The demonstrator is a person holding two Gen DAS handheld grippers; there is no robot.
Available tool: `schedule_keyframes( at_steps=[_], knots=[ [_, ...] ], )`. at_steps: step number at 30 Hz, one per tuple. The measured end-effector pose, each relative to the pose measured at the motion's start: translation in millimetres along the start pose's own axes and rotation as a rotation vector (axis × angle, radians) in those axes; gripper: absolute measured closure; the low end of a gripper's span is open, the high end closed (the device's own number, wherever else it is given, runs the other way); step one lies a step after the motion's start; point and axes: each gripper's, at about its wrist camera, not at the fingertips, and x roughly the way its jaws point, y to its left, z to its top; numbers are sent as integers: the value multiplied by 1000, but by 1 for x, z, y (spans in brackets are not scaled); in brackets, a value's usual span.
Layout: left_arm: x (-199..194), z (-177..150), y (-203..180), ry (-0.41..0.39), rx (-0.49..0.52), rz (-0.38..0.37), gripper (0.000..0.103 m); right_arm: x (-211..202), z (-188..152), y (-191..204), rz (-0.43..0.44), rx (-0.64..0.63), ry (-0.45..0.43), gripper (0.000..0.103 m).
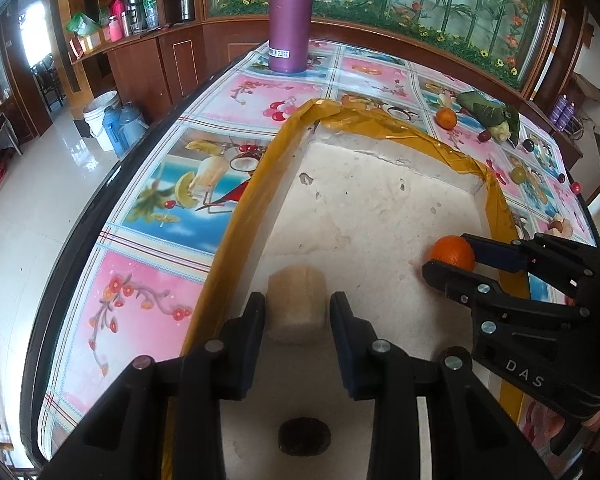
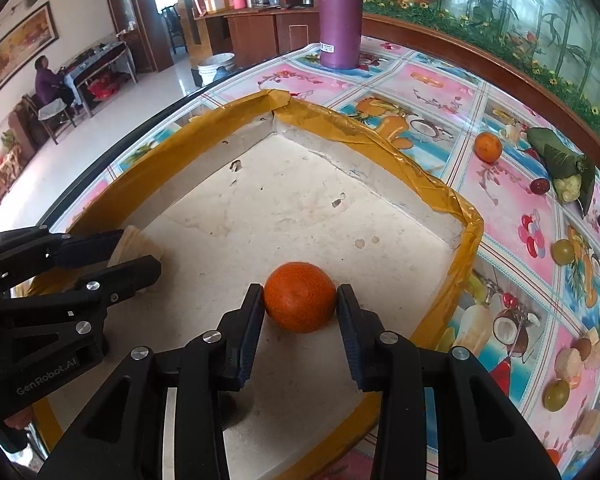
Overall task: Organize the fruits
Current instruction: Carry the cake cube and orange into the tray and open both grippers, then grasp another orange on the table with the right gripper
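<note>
A white foam tray with a yellow-taped rim [image 1: 240,200] [image 2: 380,136] lies on the patterned table. My left gripper [image 1: 298,300] [image 2: 138,249] is down inside it near the left wall, shut on a pale beige fruit piece [image 1: 296,292] [image 2: 134,242]. My right gripper [image 2: 300,292] [image 1: 446,252] is by the tray's right wall, both pads against an orange [image 2: 300,298] [image 1: 452,254] that rests on the tray floor. A dark round item [image 1: 304,436] lies on the floor under the left gripper.
On the table to the right of the tray lie another orange [image 2: 488,146] [image 1: 446,118], a leaf-wrapped bundle [image 2: 560,156], dark grapes [image 2: 539,186] and green grapes [image 2: 562,251]. A tall purple bottle [image 2: 340,16] [image 1: 290,20] stands behind the tray. A person [image 2: 48,80] sits far left.
</note>
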Motion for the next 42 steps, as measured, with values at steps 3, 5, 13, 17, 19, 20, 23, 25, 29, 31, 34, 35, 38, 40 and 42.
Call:
schedule_keyframes(
  at_steps=[3, 5, 13, 17, 19, 20, 23, 25, 29, 31, 34, 35, 38, 40, 42],
  knots=[
    [-3, -5, 3, 0, 0, 14, 66, -5, -2, -3, 8, 13, -7, 67],
    [-8, -8, 6, -7, -9, 7, 65, -12, -3, -4, 13, 24, -15, 66],
    [-26, -25, 12, -46, -75, 4, 54, -51, -17, -9, 36, 69, -70, 65],
    [-37, -33, 6, -75, -77, 19, 49, -68, -31, -6, 7, 43, -85, 64],
    [-44, -36, 1, -91, -76, 27, 46, -76, -41, -4, -12, 20, -91, 64],
    [-48, -38, -1, -99, -76, 27, 44, -79, -45, -3, -19, 12, -93, 64],
    [-57, -41, -10, -125, -77, 29, 40, -89, -61, -5, -18, 16, -96, 64],
    [-62, -43, -16, -136, -73, 22, 39, -95, -69, -9, -7, 35, -96, 64],
    [-73, -47, -33, -161, -59, 19, 35, -112, -85, -18, -10, 62, -115, 63],
    [-77, -50, -43, -175, -45, 18, 33, -120, -93, -24, -21, 69, -128, 63],
    [-80, -51, -61, -179, -18, 4, 33, -130, -104, -32, -35, 81, -138, 63],
    [-80, -52, -67, -181, -9, -2, 33, -134, -108, -36, -36, 90, -141, 63],
    [-81, -53, -86, -180, 20, -20, 30, -141, -119, -50, -44, 124, -142, 62],
    [-81, -56, -101, -178, 39, -35, 28, -147, -128, -62, -57, 149, -146, 62],
    [-80, -57, -116, -171, 66, -55, 26, -152, -138, -74, -72, 177, -145, 61]
  ],
)
